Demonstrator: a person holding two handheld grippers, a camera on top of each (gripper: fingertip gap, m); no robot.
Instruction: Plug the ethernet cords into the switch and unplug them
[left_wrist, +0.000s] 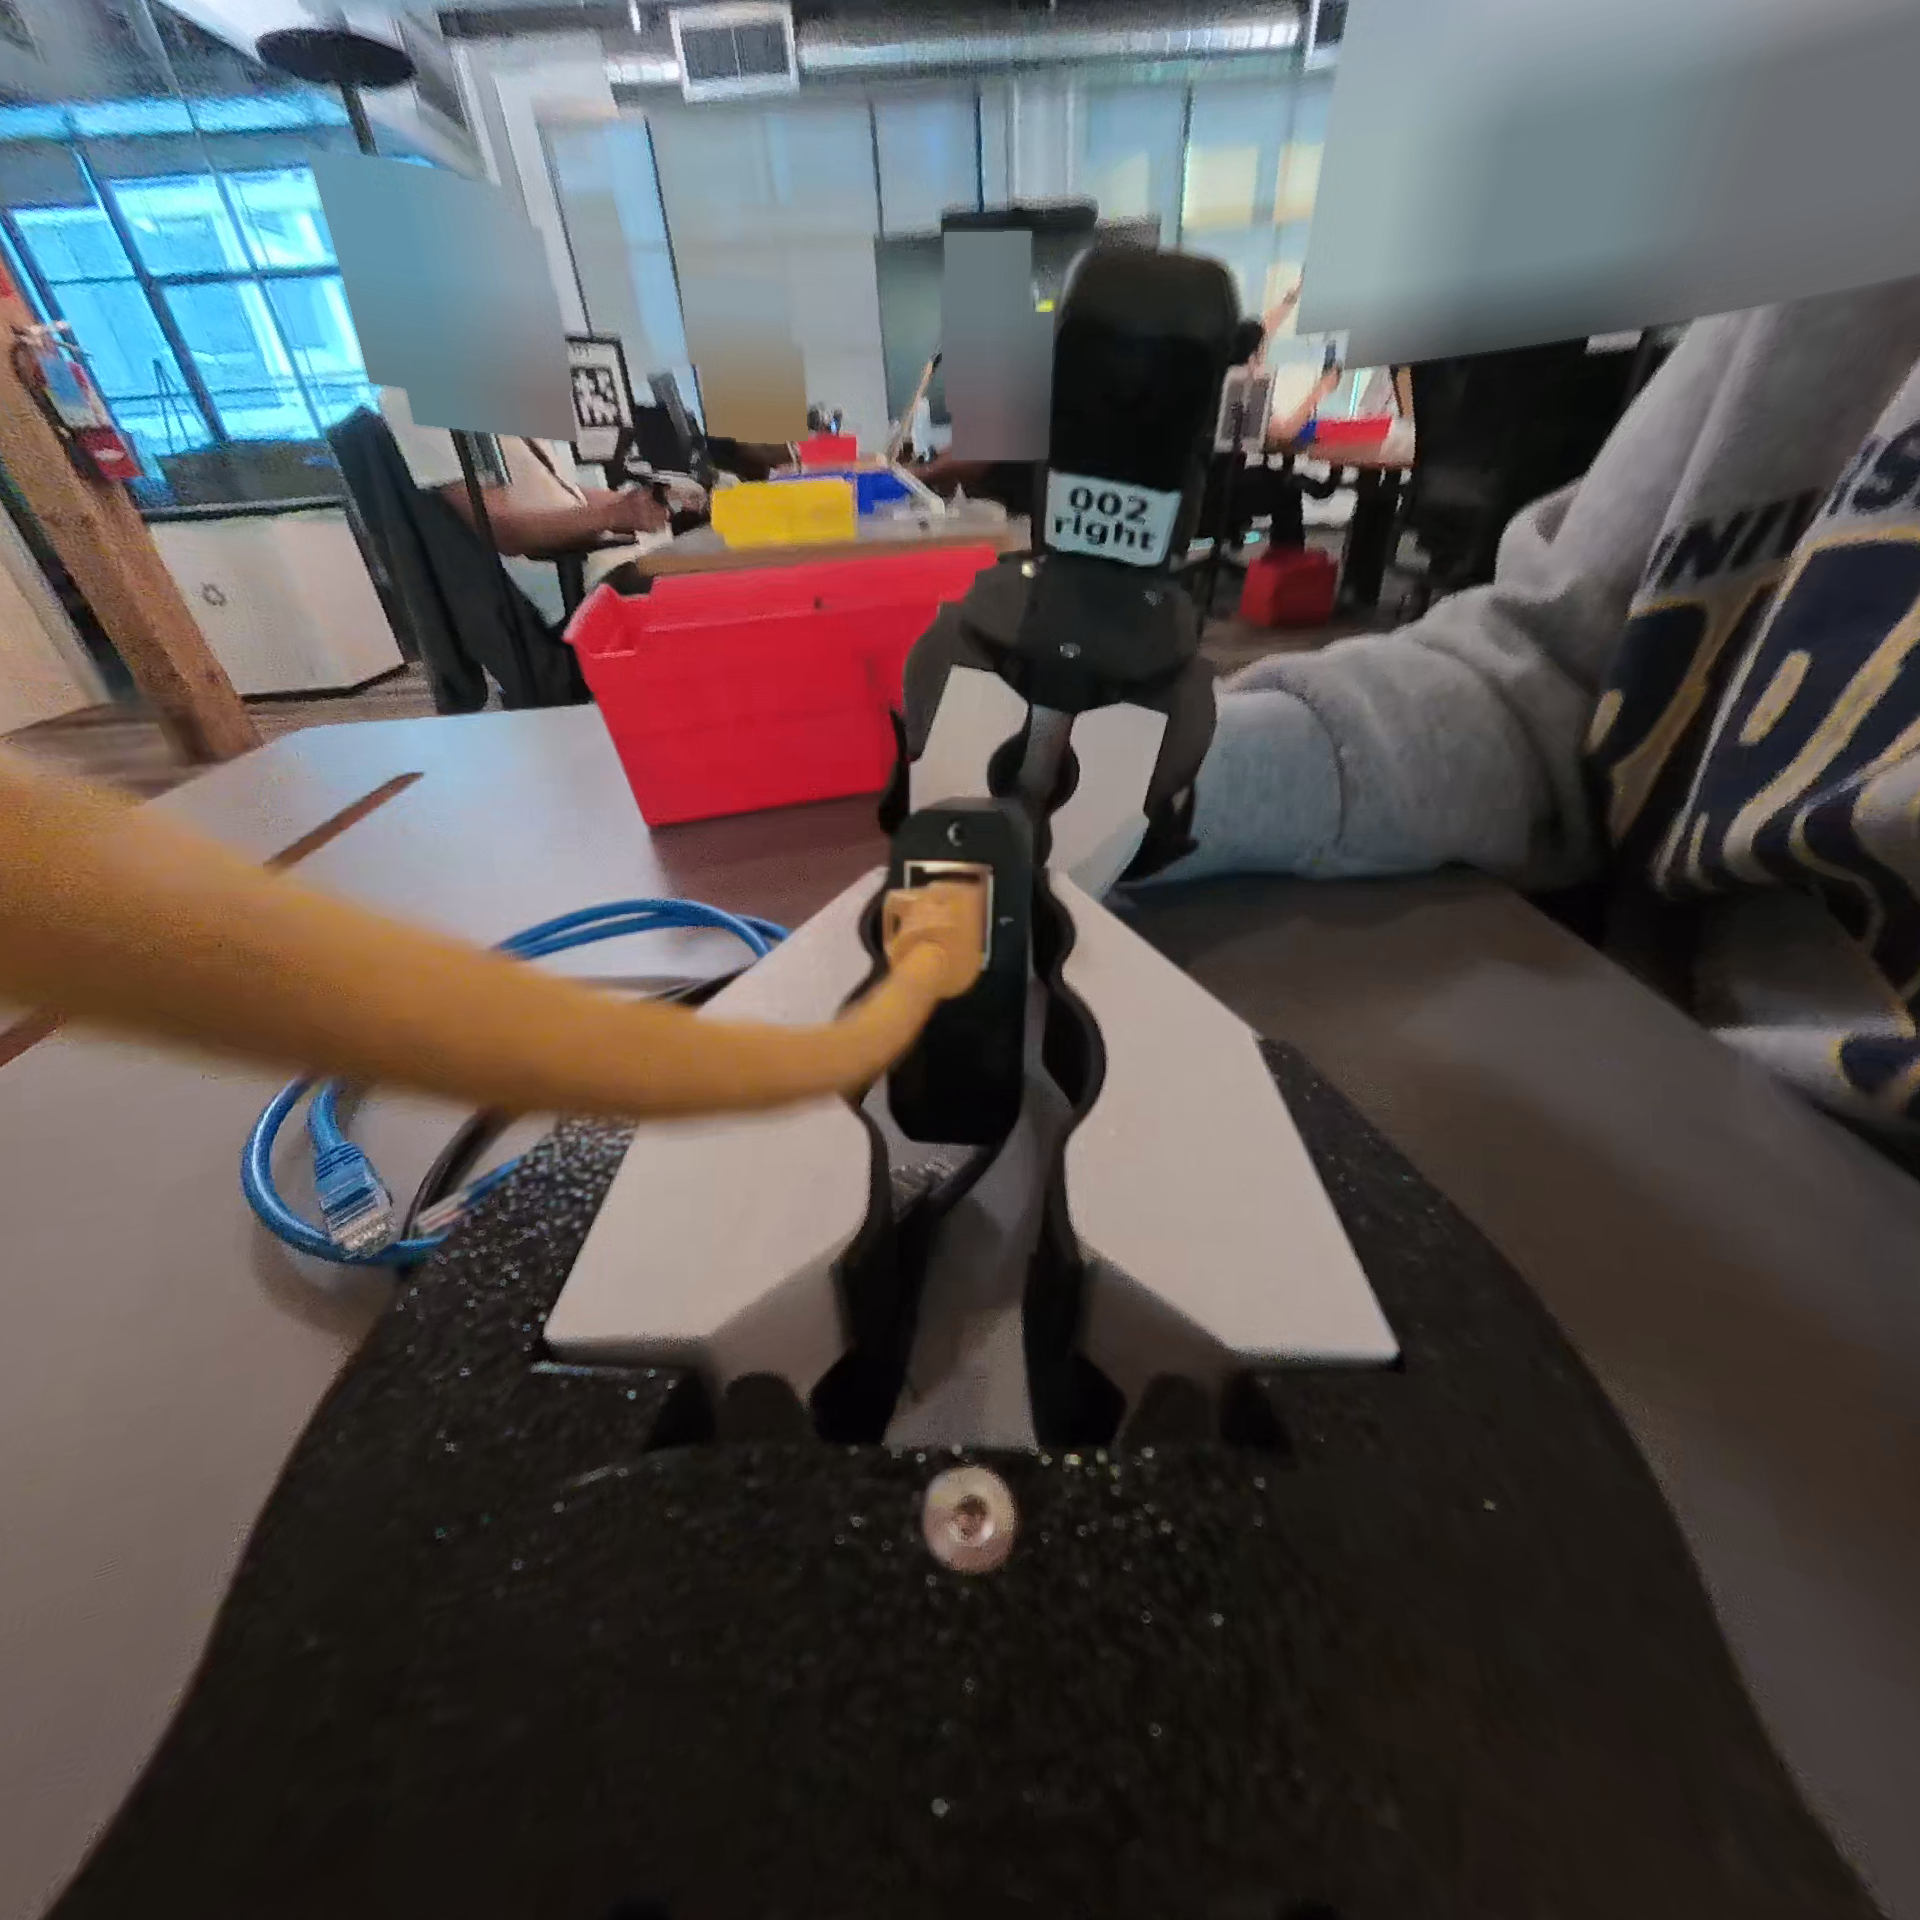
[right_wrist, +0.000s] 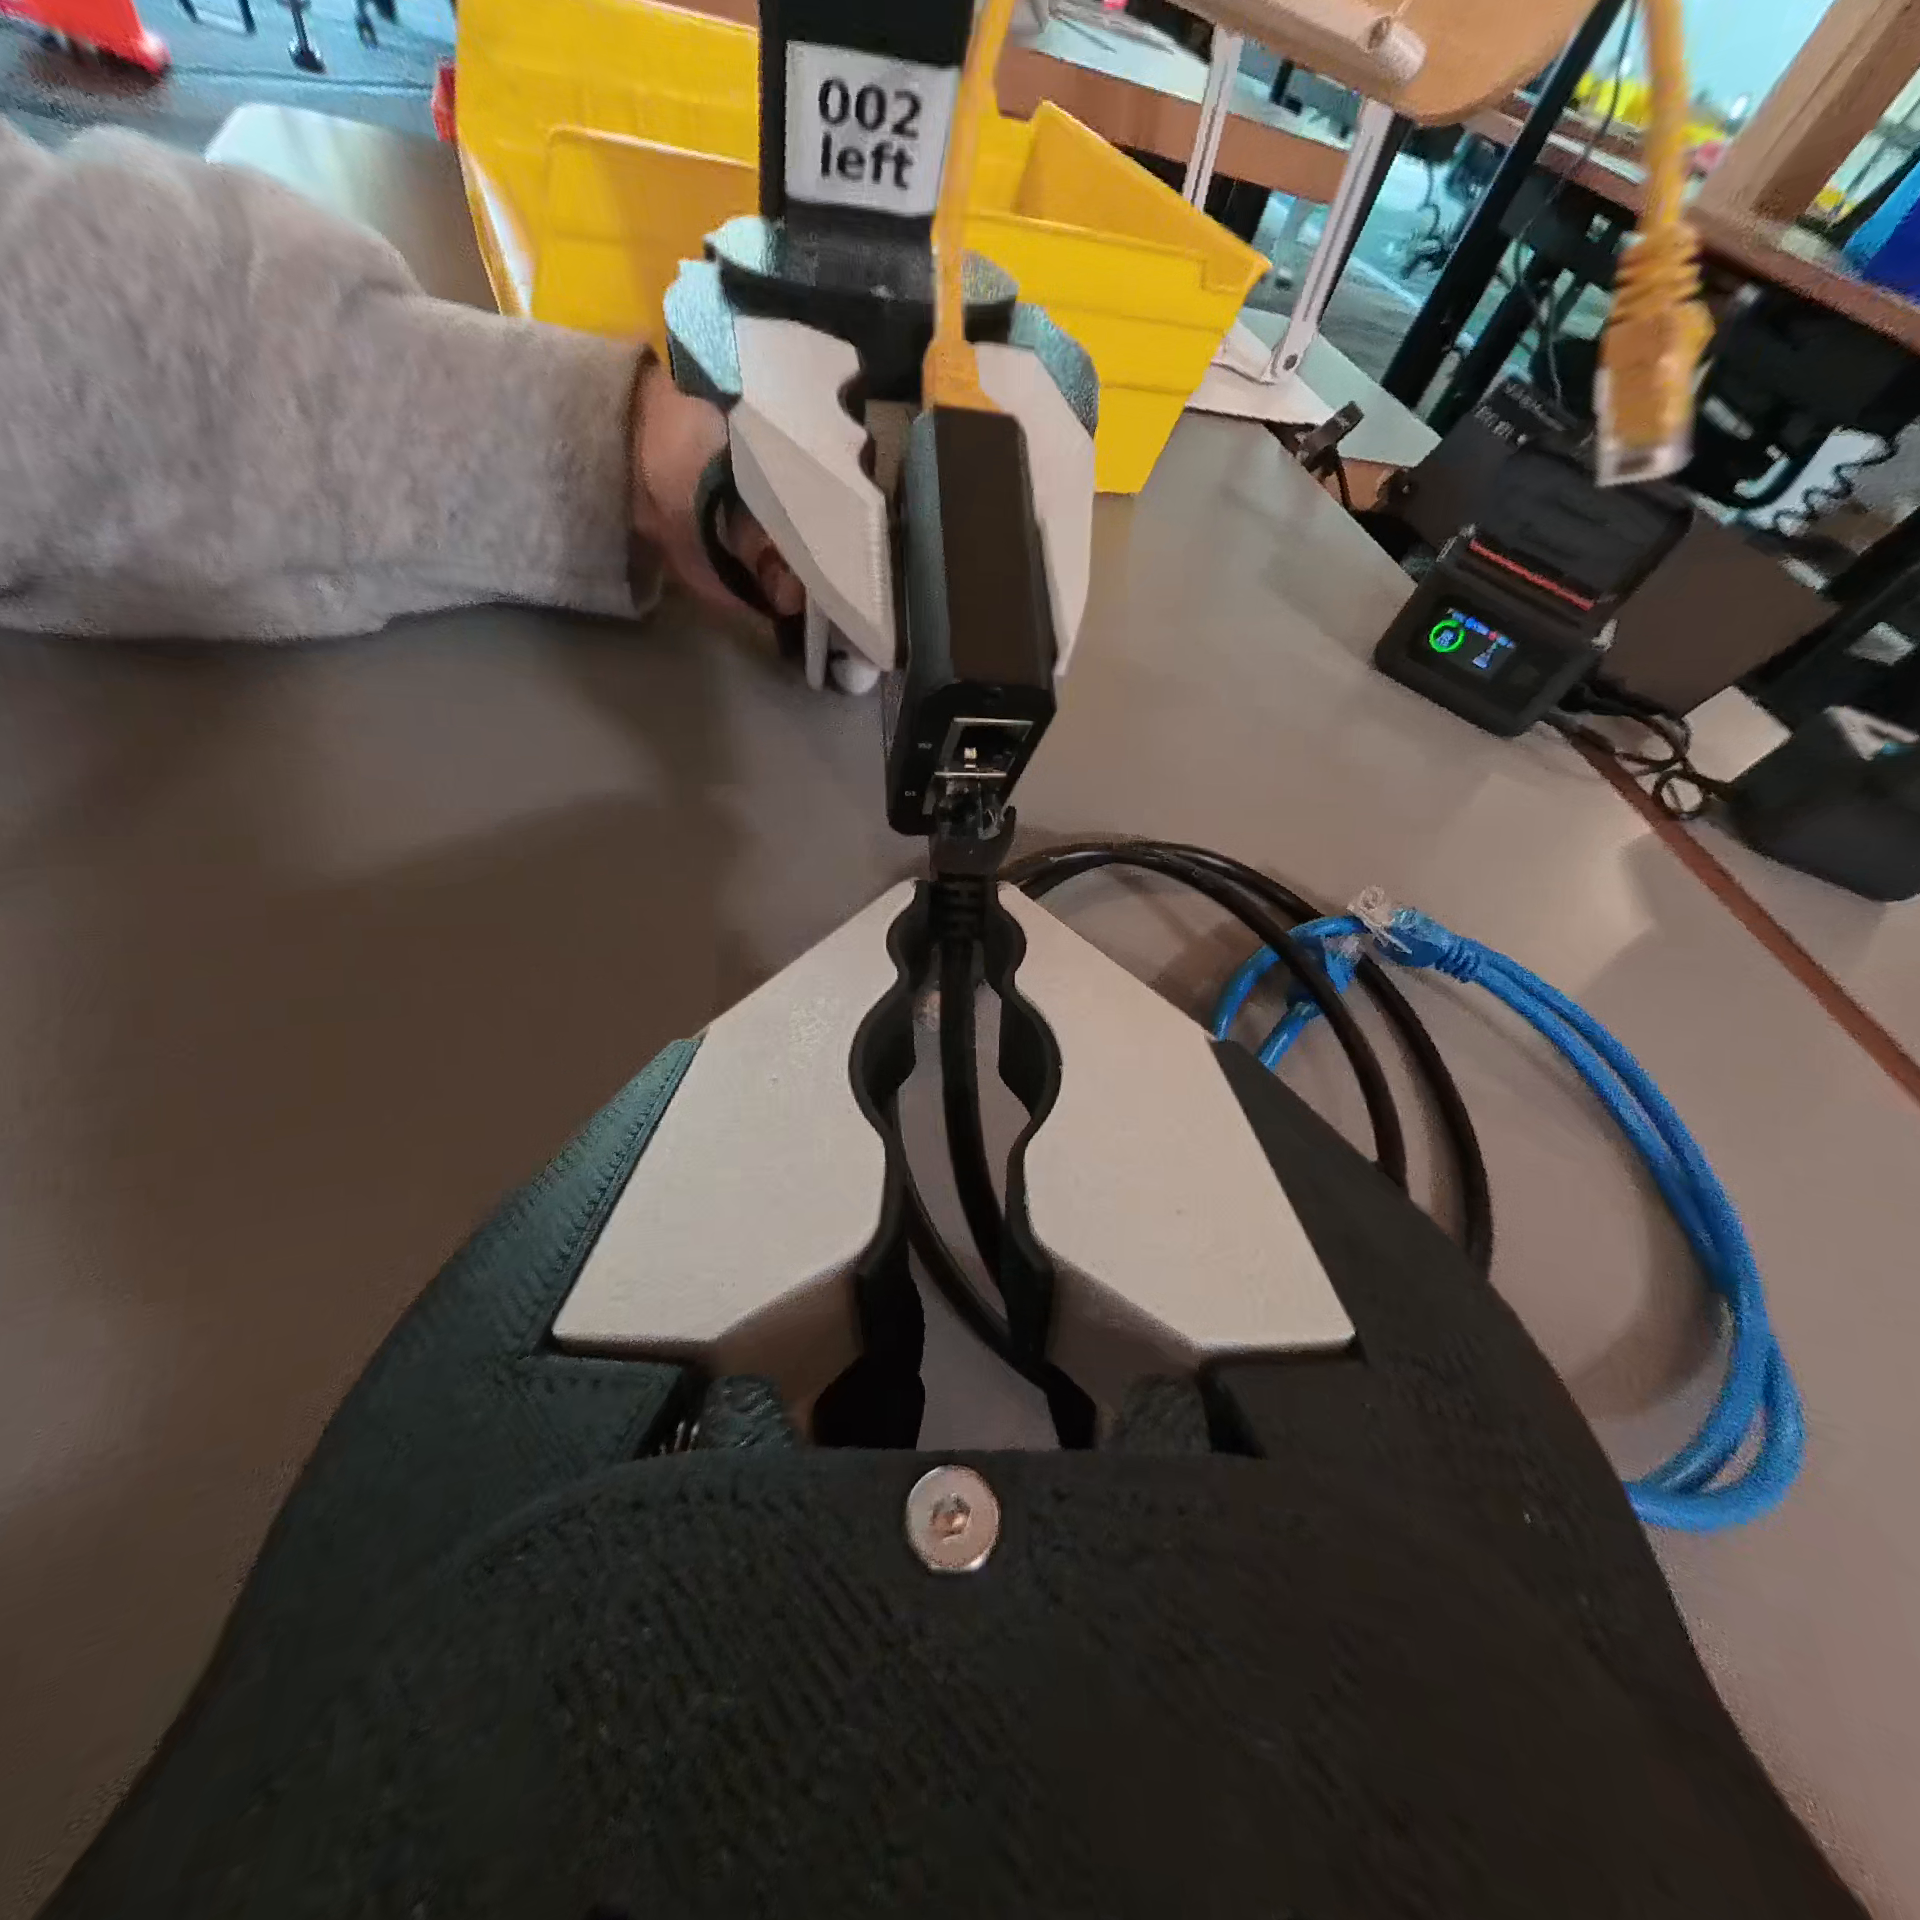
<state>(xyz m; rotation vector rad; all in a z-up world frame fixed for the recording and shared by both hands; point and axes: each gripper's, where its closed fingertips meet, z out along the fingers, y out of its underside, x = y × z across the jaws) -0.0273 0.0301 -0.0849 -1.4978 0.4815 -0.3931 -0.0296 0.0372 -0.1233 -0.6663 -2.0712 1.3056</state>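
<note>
The switch is a small black box (left_wrist: 956, 1029). My left gripper (left_wrist: 956, 904) is shut on its sides and holds it above the table. A yellow ethernet cord (left_wrist: 416, 987) is plugged into its near port. In the right wrist view, my right gripper (right_wrist: 961, 899) is shut on a black cord's plug (right_wrist: 966, 821). The plug's tip sits at the mouth of the switch's (right_wrist: 977, 582) facing port. I cannot tell if it is seated. The yellow cord's loose end (right_wrist: 1652, 364) dangles at upper right. A blue cord (right_wrist: 1662, 1143) lies coiled on the table.
A red bin (left_wrist: 769, 686) stands behind the right gripper (left_wrist: 1039, 790). A yellow bin (right_wrist: 1122, 312) stands behind the left gripper (right_wrist: 966, 644). A small black device with a screen (right_wrist: 1507, 613) sits near the table's right edge. The person's grey sleeve (right_wrist: 260, 416) rests on the table. Tip to tip, the grippers are about 4 cm apart.
</note>
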